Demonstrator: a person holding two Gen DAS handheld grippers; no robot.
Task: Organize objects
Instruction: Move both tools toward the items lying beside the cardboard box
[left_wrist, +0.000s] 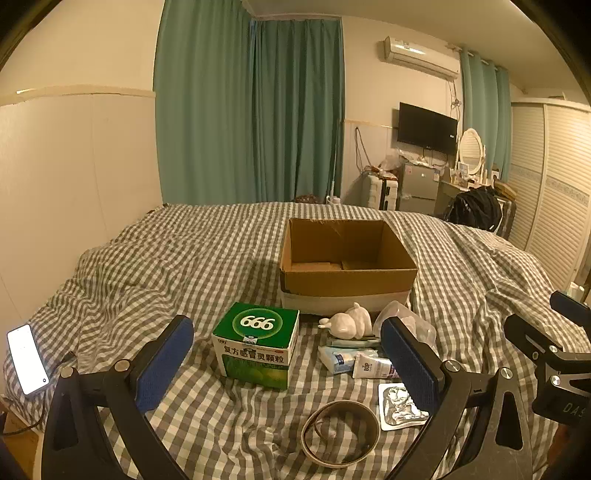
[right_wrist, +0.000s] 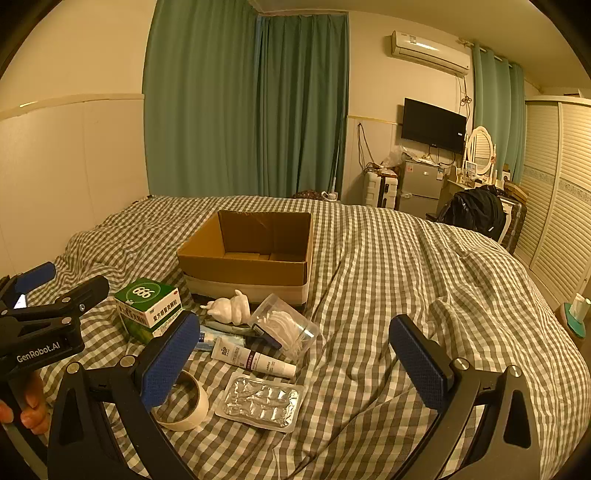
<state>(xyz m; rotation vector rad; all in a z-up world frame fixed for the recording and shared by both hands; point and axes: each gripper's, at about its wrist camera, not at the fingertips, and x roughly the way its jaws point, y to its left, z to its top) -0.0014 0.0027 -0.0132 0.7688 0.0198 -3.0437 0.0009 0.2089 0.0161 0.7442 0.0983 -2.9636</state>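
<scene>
Left gripper (left_wrist: 286, 356): jaws spread wide, holding nothing, raised over the checked bed (left_wrist: 166, 266). Right gripper (right_wrist: 291, 350): jaws likewise spread wide and empty. Between the left pads, centre frame: green medicine box (left_wrist: 256, 345); to its right, white figurine (left_wrist: 347, 325), tube (left_wrist: 371, 367); lower centre, tape roll (left_wrist: 340, 432) and blister pack (left_wrist: 400, 406). Behind, upper centre: open cardboard box (left_wrist: 347, 275), empty.
</scene>
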